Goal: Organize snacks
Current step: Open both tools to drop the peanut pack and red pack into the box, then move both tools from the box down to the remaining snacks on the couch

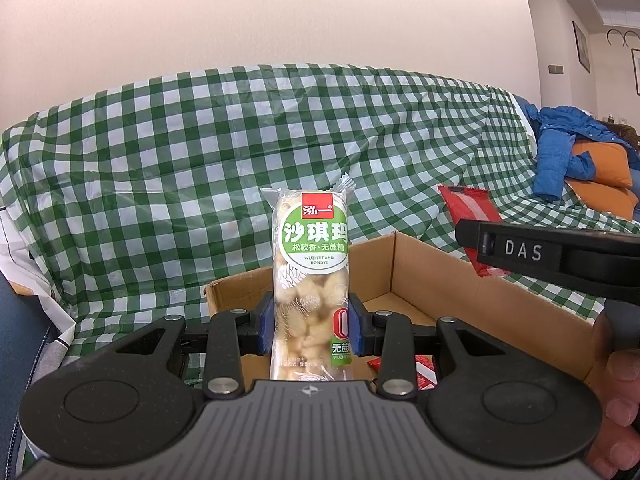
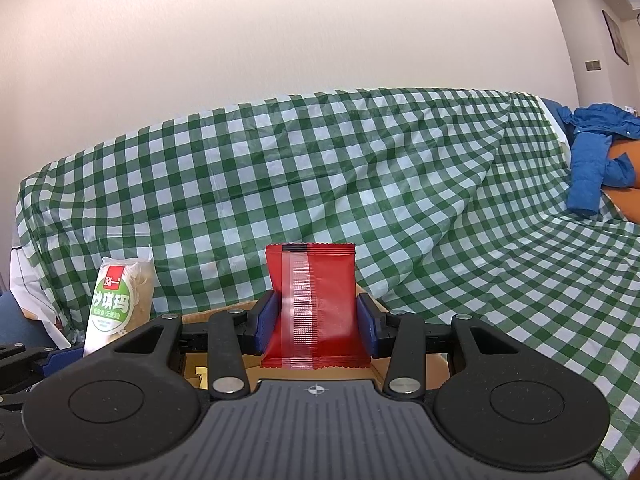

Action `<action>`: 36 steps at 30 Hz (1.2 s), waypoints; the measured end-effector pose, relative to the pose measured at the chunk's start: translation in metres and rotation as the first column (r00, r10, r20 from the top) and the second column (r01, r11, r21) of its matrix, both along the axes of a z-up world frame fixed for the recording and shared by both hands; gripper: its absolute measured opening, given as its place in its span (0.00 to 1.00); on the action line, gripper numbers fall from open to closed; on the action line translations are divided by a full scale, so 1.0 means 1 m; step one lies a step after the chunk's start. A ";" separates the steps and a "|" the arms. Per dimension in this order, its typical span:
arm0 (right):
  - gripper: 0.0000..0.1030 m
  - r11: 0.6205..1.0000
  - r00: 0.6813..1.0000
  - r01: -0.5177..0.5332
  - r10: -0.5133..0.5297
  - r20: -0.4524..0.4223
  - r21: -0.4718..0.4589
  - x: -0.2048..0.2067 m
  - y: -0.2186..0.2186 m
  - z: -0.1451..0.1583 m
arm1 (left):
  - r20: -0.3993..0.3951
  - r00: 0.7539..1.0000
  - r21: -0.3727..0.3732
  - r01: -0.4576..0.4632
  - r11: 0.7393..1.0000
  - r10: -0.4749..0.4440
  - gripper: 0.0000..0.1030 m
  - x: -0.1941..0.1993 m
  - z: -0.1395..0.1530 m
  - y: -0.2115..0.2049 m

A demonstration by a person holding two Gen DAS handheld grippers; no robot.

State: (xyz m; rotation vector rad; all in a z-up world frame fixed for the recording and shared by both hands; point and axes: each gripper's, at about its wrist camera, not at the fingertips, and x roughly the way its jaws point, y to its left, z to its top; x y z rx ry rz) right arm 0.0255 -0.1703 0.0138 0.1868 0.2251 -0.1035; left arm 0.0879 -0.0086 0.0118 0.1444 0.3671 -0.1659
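Observation:
My left gripper is shut on a clear snack packet with a green round label, held upright above an open cardboard box. Red packets lie on the box floor. My right gripper is shut on a red snack packet, its back seam facing the camera, also upright over the box. In the left wrist view the red packet shows at the right behind the right gripper's black body. In the right wrist view the green-label packet stands at the left.
A green and white checked cloth covers a sofa behind the box. A blue jacket and an orange cushion lie at the far right. A person's hand shows at the lower right edge of the left wrist view.

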 end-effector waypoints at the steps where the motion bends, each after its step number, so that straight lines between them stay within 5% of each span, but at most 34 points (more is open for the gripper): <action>1: 0.44 1.000 1.000 0.001 -0.001 -0.004 0.000 0.000 0.000 0.000 | -0.003 1.000 -0.002 0.002 1.000 -0.002 0.38 0.001 0.001 0.000; 3: 0.47 1.000 1.000 -0.002 0.002 -0.028 0.002 0.005 0.002 0.000 | -0.003 1.000 -0.004 0.007 1.000 -0.007 0.42 0.001 0.001 0.001; 5: 0.56 1.000 0.998 -0.008 0.009 -0.064 0.009 0.010 0.004 -0.003 | 0.011 1.000 0.000 -0.005 1.000 0.005 0.55 0.000 0.003 0.002; 11: 0.65 1.000 0.996 0.009 -0.008 -0.087 0.006 0.015 0.008 -0.006 | 0.031 0.998 0.007 -0.052 0.999 0.052 0.56 -0.002 0.007 0.012; 26: 0.66 0.996 0.992 -0.089 0.087 -0.093 -0.016 0.006 0.039 -0.010 | -0.011 0.976 0.025 -0.219 0.975 0.219 0.56 -0.003 0.009 0.065; 32: 0.66 0.988 0.983 -0.154 0.153 -0.106 -0.004 0.004 0.049 -0.010 | -0.143 0.897 -0.052 -0.428 0.902 0.417 0.67 0.019 0.004 0.108; 36: 0.69 0.978 0.973 -0.209 0.208 -0.100 0.003 0.003 0.053 -0.006 | -0.306 0.796 -0.155 -0.582 0.798 0.522 0.78 0.033 -0.005 0.155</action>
